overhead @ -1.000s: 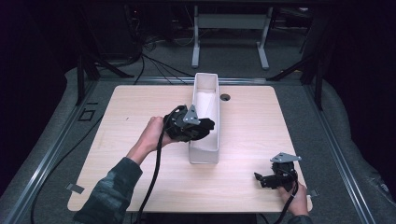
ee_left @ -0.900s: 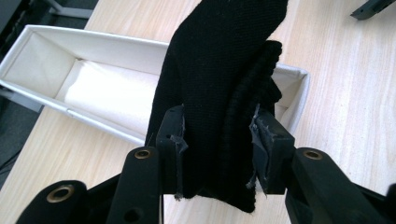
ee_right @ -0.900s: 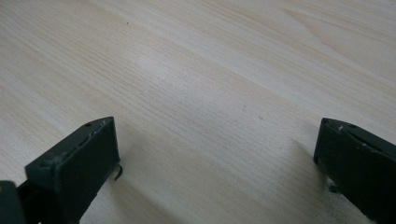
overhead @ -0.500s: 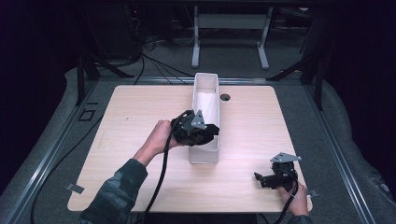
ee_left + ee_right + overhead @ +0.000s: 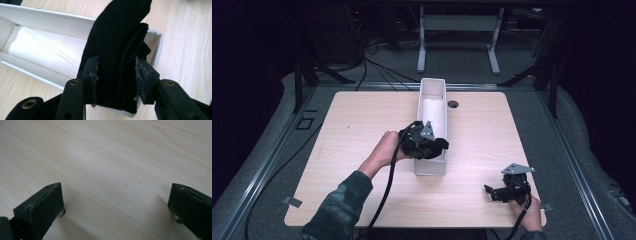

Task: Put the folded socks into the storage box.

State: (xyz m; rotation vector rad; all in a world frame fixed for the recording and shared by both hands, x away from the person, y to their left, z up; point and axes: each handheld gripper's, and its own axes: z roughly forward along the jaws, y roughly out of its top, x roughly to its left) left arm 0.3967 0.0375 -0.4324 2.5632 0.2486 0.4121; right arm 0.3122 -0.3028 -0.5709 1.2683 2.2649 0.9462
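L claw (image 5: 116,75) clamped on black cloth (image 5: 117,45), jaws just easing apart, cloth over near end of white bin (image 5: 432,125). R claw (image 5: 115,202) apart, resting on desk (image 5: 362,120), near-right corner.

dim room, lit tabletop, soft shadows

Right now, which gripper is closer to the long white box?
The left. The left gripper is right over the near end of the white box, clamping a black cloth above it. The right gripper sits apart on the table, jaws open.
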